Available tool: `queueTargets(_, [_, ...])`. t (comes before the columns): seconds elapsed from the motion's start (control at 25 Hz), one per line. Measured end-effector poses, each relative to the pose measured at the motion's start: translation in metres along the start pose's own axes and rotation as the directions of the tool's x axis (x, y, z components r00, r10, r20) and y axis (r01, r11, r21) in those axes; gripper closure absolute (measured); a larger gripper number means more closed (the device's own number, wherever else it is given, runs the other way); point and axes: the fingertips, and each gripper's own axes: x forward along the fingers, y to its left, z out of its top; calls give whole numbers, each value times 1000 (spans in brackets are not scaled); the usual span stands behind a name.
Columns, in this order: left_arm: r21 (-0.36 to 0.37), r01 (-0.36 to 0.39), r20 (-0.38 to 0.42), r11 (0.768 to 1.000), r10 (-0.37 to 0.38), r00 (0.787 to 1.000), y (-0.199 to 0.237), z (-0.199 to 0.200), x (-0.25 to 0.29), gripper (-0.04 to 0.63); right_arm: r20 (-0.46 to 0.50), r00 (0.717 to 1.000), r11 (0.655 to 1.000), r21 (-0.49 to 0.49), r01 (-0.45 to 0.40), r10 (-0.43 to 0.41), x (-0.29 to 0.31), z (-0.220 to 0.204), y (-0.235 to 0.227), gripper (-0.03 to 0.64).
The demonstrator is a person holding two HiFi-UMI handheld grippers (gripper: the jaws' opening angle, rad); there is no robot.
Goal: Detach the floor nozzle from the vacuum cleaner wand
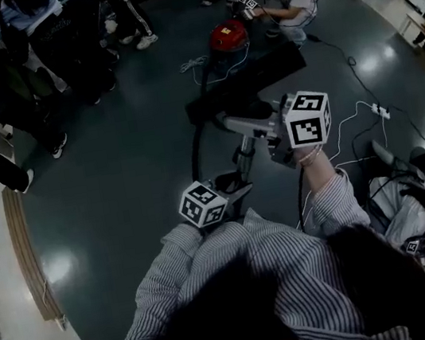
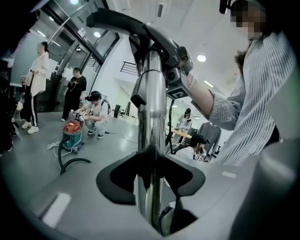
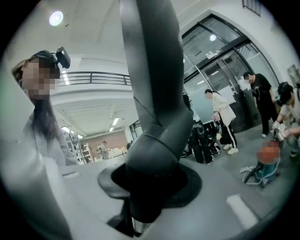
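Left gripper view has the left gripper with its jaws pinching the chrome wand, which rises upright between them. Right gripper view shows the right gripper, jaws clamped round the dark grey neck of the floor nozzle. Head view puts the nozzle in the air before the person, the wand slanting below it and the red vacuum canister well beyond on the floor
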Motion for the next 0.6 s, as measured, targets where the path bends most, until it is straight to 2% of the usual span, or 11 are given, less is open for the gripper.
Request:
queueTargets(0.08, [0, 30, 27, 1000, -30, 999, -4, 5, 0, 414, -37, 999, 997, -80, -24, 21, 3, 2, 10, 485])
queueTargets(0.16, [4, 42, 61, 999, -42, 997, -6, 10, 1, 414, -47, 999, 993, -116, -29, 24, 3, 7, 15, 485])
queueTargets(0.28, [13, 10, 90, 1000, -11, 996, -2, 18, 5, 414, -16, 999, 991, -128, 31, -33, -1, 15, 7, 486])
queueTargets(0.48, [17, -39, 87, 999, 37, 996, 11, 30, 2, 414, 50, 989, 982, -119, 146, -141, 2, 31, -8, 489])
queueTargets(0.6, [22, 1, 103, 1000, -4, 995, 11, 38, -3, 414, 20, 994, 988, -105, 110, -108, 6, 36, -8, 489])
